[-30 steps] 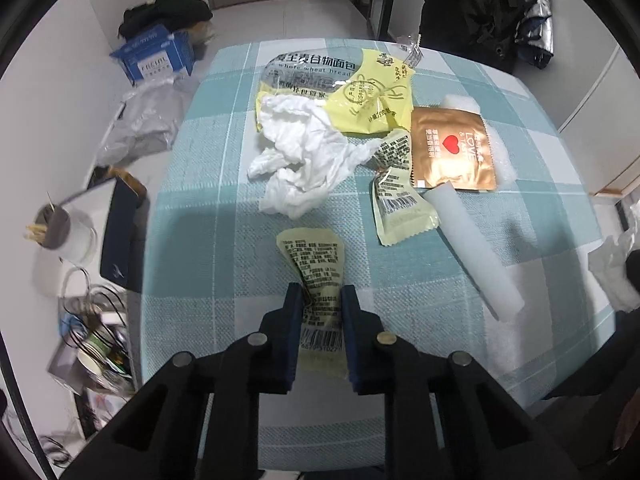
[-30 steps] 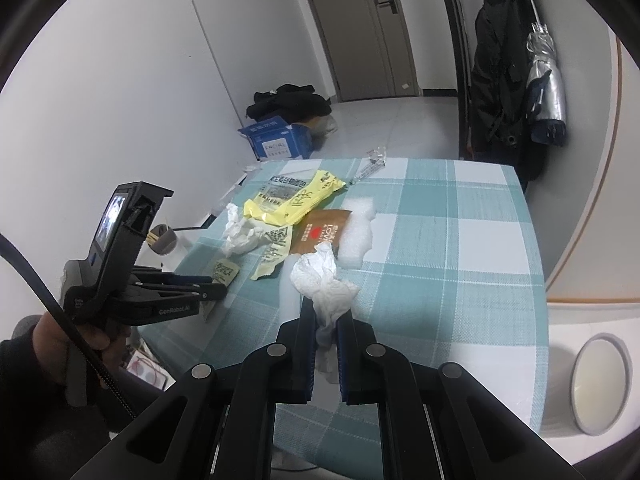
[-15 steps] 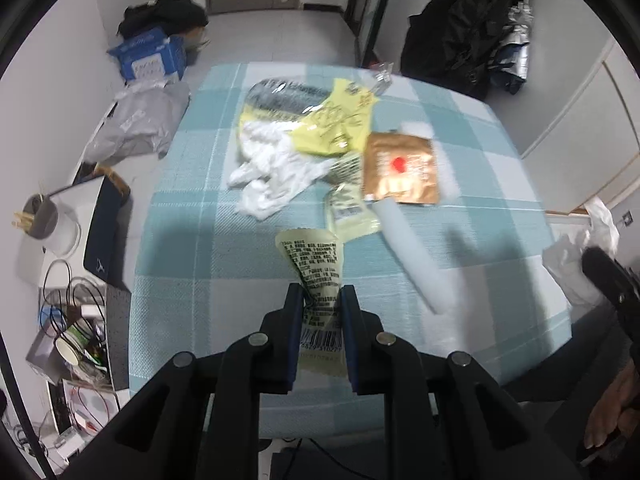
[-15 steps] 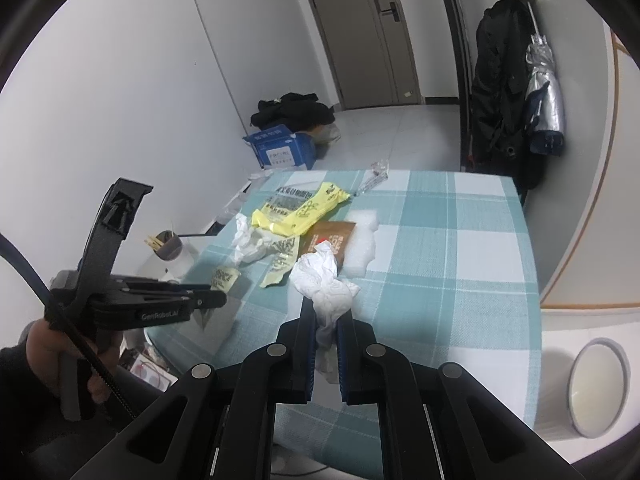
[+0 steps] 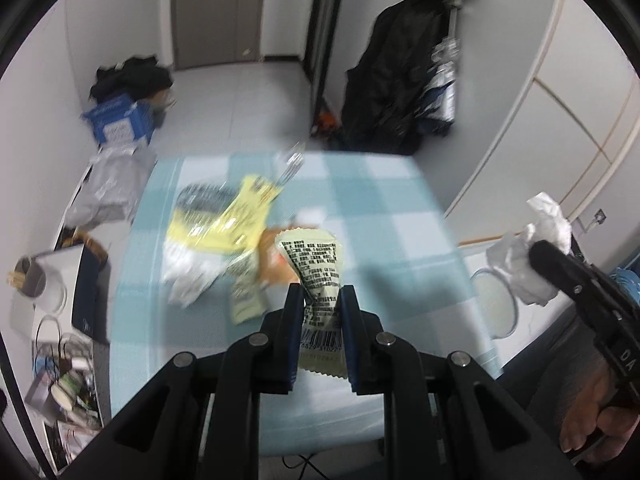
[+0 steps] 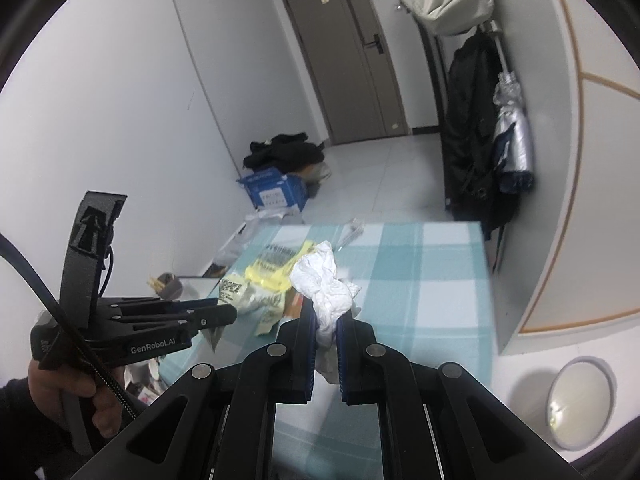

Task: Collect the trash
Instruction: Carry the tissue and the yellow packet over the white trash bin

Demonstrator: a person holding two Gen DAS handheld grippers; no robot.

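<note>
- Now both claws are loaded: the left gripper (image 5: 320, 304) is pinched on a pale green wrapper (image 5: 316, 268); the right gripper (image 6: 325, 320) is clamped on a crumpled tissue (image 6: 326, 284); both pieces hang above the checked table (image 6: 420, 280).
- Carrying step, I'd say; next comes a drop into the grey bin (image 6: 580, 402) on the floor at right; open over its mouth, not the rim.
- Count: two pieces held; on the table one yellow bag (image 5: 224, 220), another tissue (image 5: 192, 276), one small wrapper (image 5: 246, 304); the rest is too blurred to count.

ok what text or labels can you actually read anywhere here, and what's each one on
"GenRobot.AI": side of the left gripper.
"DA": cut-off letters on the right gripper body.
Barcode digits, roughly "6829 31022": pale green wrapper in the left gripper; its fine print is too small.
Up-arrow sign: the left gripper's upright mount.
Blue box, yellow bag: print blurred, unreadable.
</note>
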